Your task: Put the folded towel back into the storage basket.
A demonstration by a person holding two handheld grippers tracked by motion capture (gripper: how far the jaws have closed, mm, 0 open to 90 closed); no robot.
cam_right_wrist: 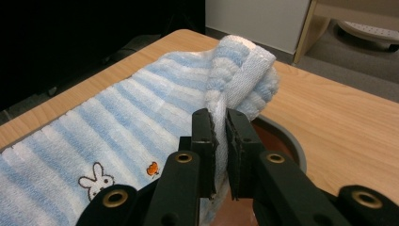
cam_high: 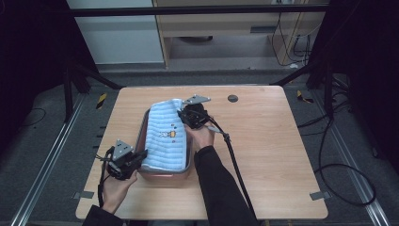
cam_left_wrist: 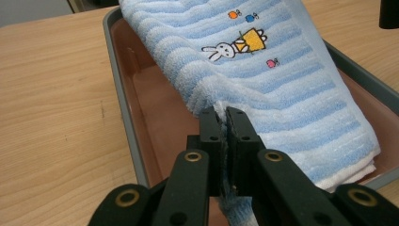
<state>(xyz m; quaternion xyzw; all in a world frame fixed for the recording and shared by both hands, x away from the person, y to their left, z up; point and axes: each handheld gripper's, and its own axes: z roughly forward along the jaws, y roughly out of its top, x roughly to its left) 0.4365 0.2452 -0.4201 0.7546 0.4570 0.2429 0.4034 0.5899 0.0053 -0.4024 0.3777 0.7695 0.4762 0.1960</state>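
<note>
Striped blue towel (cam_high: 165, 136) over tray (cam_high: 142, 133), held at two corners.
Left gripper (cam_left_wrist: 225, 115) jaws pinch the near corner; right gripper (cam_right_wrist: 220, 117) jaws pinch the far corner; the tray sits on the table (cam_high: 273, 141).

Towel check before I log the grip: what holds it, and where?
Both grippers: left gripper pinches the towel at its near edge, right gripper at its far corner.
</note>
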